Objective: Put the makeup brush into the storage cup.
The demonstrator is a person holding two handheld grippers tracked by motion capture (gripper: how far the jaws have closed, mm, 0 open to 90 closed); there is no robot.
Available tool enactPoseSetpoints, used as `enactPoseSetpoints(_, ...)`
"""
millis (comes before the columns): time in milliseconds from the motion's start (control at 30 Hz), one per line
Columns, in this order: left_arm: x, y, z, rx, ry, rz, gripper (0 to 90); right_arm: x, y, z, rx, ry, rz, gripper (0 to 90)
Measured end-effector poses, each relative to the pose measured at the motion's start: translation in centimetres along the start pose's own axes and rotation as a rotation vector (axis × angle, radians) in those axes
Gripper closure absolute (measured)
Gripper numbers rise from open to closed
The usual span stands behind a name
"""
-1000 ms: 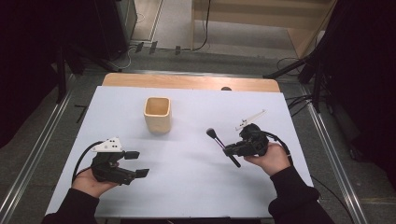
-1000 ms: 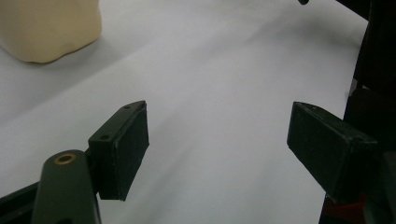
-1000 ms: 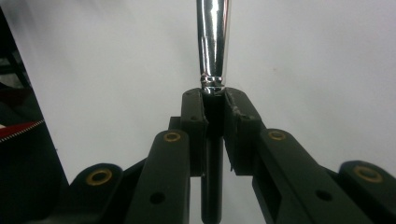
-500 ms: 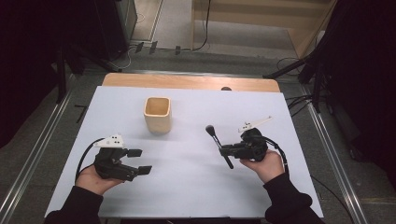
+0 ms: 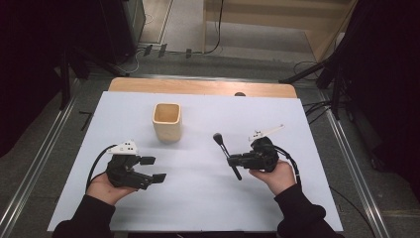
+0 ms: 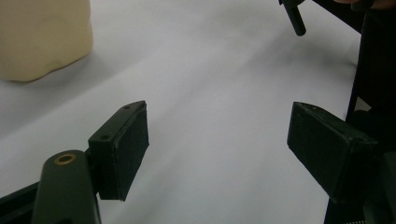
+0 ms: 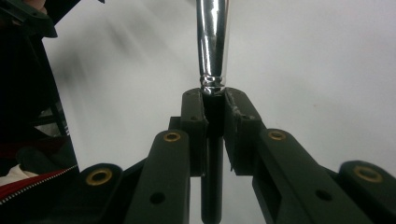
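I see even overhead light on the white tabletop [image 5: 208, 198], with dark surroundings. Shadows are soft and faint. In the right gripper view, glare streaks the brush's metal ferrule [image 7: 211, 42], and the background smears with blur.

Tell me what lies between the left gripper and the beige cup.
Nothing: in the high view, only bare white table cover separates the open left gripper from the beige cup. The left gripper view shows the same bare stretch.
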State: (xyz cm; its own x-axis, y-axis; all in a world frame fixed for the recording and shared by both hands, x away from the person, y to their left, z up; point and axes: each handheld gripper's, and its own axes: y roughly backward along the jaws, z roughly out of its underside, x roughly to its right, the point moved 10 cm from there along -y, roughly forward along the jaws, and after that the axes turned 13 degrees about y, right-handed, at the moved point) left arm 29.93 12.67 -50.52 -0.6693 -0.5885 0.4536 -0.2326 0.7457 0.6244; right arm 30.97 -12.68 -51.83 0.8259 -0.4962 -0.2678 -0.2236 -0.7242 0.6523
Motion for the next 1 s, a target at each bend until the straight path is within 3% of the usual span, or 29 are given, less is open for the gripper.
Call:
enactPoseSetpoints(367, 1.2, -0.9, -1.1, 0.000, -0.013, 0.020, 22.2, -0.5, -0.4, -0.7, 0.017, 0.014, 0.002, 80.2)
enactPoseSetpoints(1000, 3.2, -2.6, -2.9, 0.020, 0.000, 0.056, 22.8, -1.9, -1.5, -1.8, 0.043, 0.034, -0.007, 80.2)
